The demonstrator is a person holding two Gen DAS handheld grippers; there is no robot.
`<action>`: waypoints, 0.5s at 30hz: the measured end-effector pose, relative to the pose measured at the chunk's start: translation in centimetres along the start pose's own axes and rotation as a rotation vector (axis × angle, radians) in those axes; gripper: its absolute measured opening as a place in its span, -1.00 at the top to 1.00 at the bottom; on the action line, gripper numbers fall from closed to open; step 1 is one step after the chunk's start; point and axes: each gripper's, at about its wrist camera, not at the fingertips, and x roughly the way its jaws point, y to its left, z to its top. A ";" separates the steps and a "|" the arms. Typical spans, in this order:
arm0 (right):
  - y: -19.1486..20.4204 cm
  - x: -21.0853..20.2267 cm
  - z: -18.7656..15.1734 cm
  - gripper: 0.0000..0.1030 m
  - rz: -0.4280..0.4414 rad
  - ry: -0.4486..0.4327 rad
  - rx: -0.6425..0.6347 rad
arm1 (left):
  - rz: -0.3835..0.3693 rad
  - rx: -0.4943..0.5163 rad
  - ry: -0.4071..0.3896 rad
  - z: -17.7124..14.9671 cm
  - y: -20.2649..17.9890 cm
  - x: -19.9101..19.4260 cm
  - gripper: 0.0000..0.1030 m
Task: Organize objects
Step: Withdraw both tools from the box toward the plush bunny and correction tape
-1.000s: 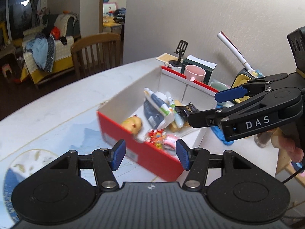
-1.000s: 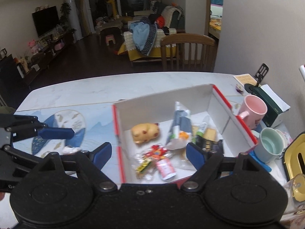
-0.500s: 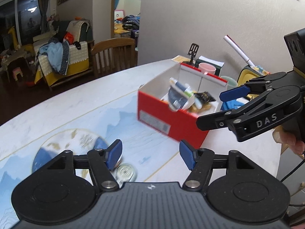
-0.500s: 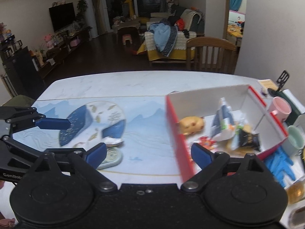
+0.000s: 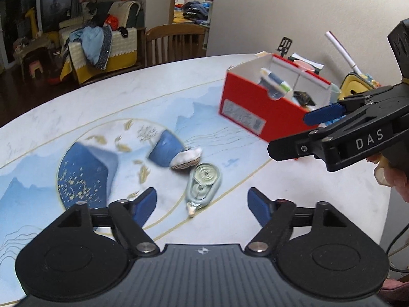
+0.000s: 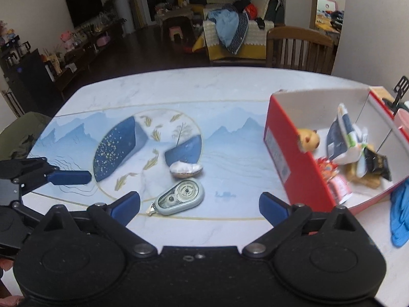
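Note:
A pale green correction-tape dispenser [image 5: 203, 183] [image 6: 180, 197] lies flat on the table, and a white and brown shell-like object [image 5: 186, 157] [image 6: 186, 170] lies just behind it. My left gripper [image 5: 202, 206] is open and empty, just short of the dispenser. My right gripper [image 6: 199, 204] is open and empty, with the dispenser a little ahead of the gap, nearer its left finger. A red box [image 5: 258, 107] [image 6: 294, 158] with white inner walls stands to the right, holding a yellow toy [image 6: 308, 139], tubes and small packets.
The table [image 6: 230, 102] is pale marble with a blue painted pattern. Behind the box by the wall are a pink mug [image 6: 401, 119], a phone stand [image 5: 285, 44], a yellow container [image 5: 358, 87] and a blue cloth [image 6: 400, 215]. A wooden chair [image 6: 299, 47] stands at the far edge.
Both grippers have swung left, away from above the red box and toward the middle of the table. The dispenser and shell-like object have come into view in front of both.

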 end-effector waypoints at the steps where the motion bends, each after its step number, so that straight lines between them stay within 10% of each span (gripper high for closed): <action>1: 0.2 0.5 -0.1 -0.93 -0.016 0.003 -0.003 | 0.006 -0.007 0.000 -0.1 0.4 0.2 -0.54; 15: 1.5 5.1 -2.1 -0.93 -0.026 0.072 -0.001 | 0.045 -0.064 0.023 2.6 4.0 5.2 -1.00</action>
